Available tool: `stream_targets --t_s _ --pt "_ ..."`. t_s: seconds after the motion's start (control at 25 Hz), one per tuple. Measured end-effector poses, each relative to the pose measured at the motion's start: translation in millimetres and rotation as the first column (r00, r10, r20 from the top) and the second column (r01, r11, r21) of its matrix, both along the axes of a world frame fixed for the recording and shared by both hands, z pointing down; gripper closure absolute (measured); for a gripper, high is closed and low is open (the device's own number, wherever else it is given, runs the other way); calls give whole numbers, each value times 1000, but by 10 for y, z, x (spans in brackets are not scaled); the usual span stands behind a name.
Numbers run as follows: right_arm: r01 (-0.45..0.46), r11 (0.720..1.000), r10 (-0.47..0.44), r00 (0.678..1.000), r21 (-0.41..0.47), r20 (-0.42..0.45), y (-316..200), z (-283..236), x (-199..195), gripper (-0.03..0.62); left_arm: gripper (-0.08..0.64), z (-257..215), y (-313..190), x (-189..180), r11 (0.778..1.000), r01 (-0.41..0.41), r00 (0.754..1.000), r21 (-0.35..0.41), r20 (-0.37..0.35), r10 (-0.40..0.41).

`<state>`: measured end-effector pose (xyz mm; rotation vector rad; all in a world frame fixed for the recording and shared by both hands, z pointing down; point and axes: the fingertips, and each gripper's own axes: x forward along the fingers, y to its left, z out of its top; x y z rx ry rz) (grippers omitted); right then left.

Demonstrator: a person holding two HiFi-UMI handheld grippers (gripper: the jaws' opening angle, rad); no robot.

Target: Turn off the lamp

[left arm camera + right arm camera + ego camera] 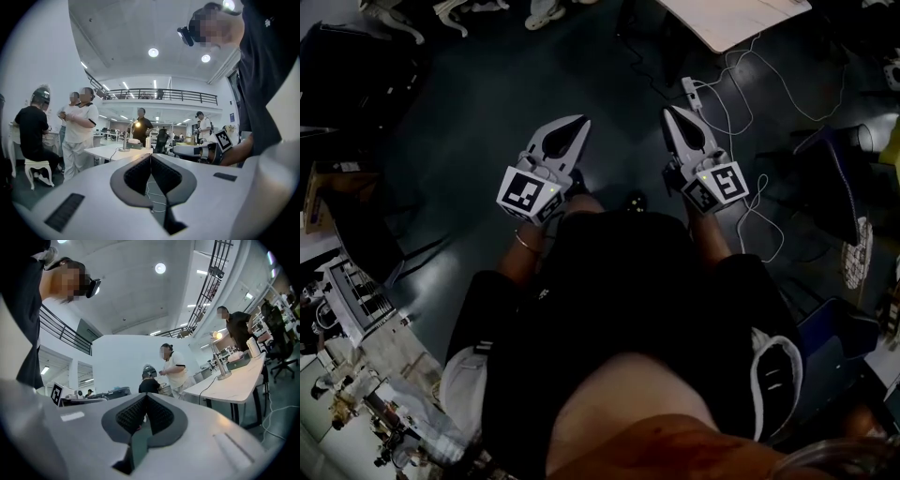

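Observation:
The lamp (219, 356) stands on a white table (234, 386) ahead to the right in the right gripper view; its head is lit, on a thin post over a round base. The left gripper view shows the lamp (126, 138) small and far off, on the same table (110, 151). My left gripper (151, 155) is shut and holds nothing. My right gripper (146, 395) is shut and empty too. In the head view the left gripper (580, 121) and the right gripper (667, 111) are held side by side over the dark floor, far from the lamp.
Several people stand around the table, and one sits on a white stool (38, 166). White cables (741, 84) and a power strip (689, 91) lie on the floor ahead. An office chair (283, 345) stands beyond the table. A cluttered desk (356, 375) is at the lower left.

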<state>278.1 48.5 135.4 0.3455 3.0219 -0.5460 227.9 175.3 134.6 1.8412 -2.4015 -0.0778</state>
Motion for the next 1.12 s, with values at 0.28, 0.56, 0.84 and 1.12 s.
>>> stream_targets --t_s 0.28,0.56,0.84,1.12 --pt "-65 998 65 998 -9 -7 234 3 -281 592 552 -56 163 -355 997 -72 997 -5 -9 72" --pt "-124 992 123 992 -11 -25 482 2 -605 592 552 -56 331 -751 991 -133 991 7 -20 133" --pt "-170 985 170 985 -2 -24 692 17 -886 592 552 -20 506 -1078 984 -179 983 25 -29 180" --pt "-219 976 219 975 21 -23 948 22 -1192 592 552 -2 722 -1442 975 -220 975 32 -24 221"
